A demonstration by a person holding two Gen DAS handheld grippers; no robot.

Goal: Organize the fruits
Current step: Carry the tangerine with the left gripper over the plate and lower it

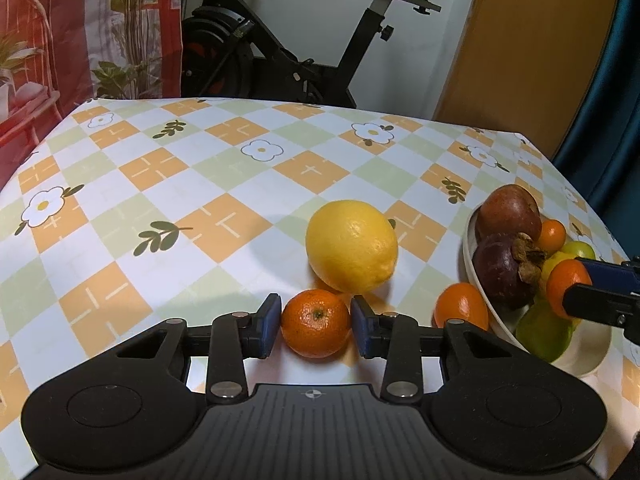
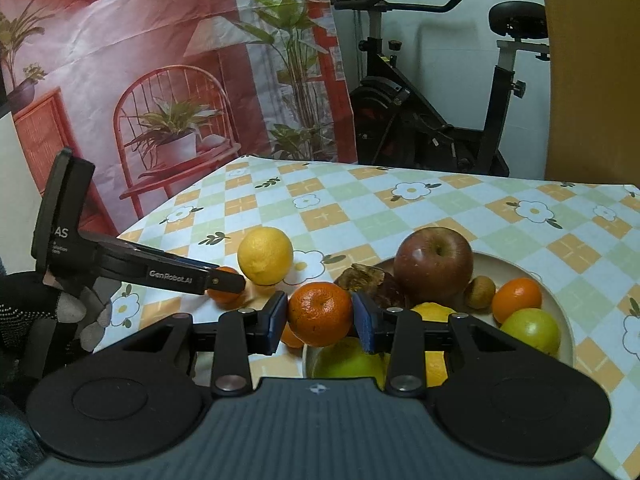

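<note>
Left fingers: my blue pads sit narrowly spread against both sides of a small round orange mandarin that rests on the surface; I have it pinched.
Right fingers: narrowly spread too, clamped on a second small orange mandarin, which I hold up over the near rim of the bowl.
Just past my left fingers: a large yellow lemon sits right behind the mandarin, touching or nearly so, blocking the way straight ahead.
Beside it: another small orange citrus fruit lies on the surface against the bowl's outer wall.
Bowl: a shallow cream-coloured round bowl holding a red apple, a dark purple mangosteen with dried brown calyx, a green round fruit, a small brown fruit and more orange and yellow pieces.
Surface: a checked cloth in orange, pale green and white with flower prints.
Beyond the surface: a black exercise bike and a printed red backdrop of chair and plants.
My left hand: gloved, gripping the tool's handle.
</note>
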